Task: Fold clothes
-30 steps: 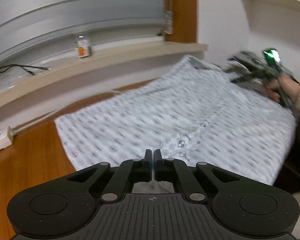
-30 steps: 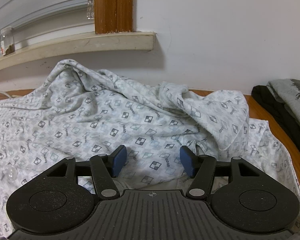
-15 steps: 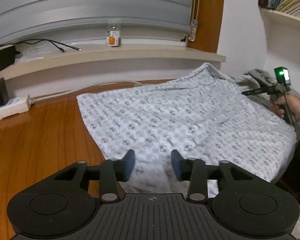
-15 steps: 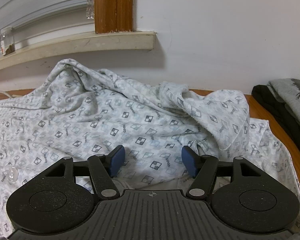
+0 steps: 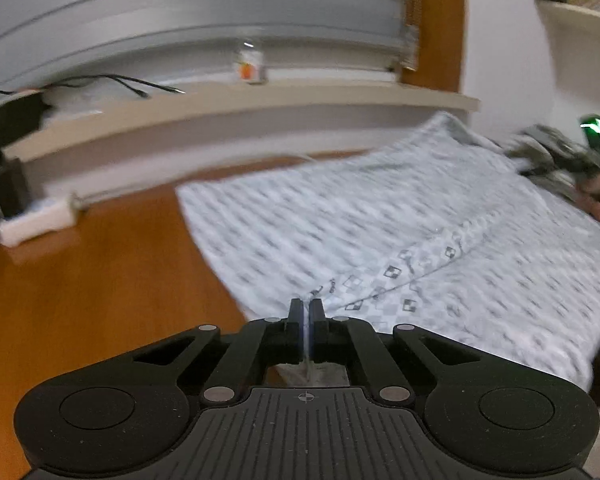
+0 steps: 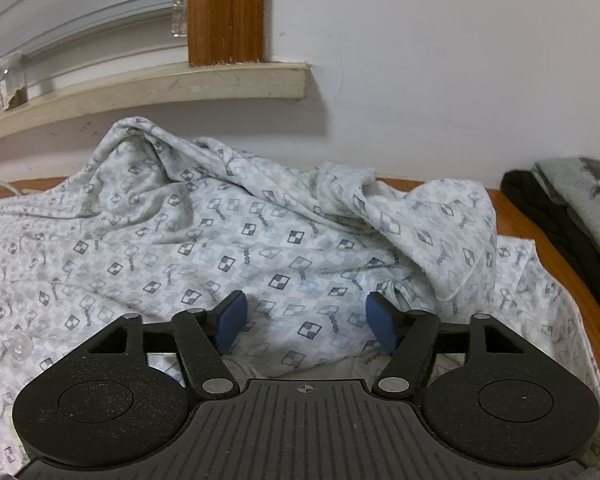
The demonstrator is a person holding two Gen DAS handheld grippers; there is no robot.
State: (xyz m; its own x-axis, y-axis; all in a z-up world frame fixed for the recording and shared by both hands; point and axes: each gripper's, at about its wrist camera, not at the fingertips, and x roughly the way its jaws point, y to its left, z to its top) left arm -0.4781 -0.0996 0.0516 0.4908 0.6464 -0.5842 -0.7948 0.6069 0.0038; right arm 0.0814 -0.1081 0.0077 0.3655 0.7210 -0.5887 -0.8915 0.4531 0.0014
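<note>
Motion blur smears the checked cotton shirt (image 5: 400, 240); the left gripper (image 5: 306, 312) pinches its hem, while the right gripper (image 6: 306, 316) gapes wide over crumpled folds.

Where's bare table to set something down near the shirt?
Free: wood table left of the patterned shirt, up to the white power strip. Thin strip between shirt and dark clothes pile at right. Crowded: shirt covers the rest; left gripper pinches its hem, right gripper open over it.
</note>
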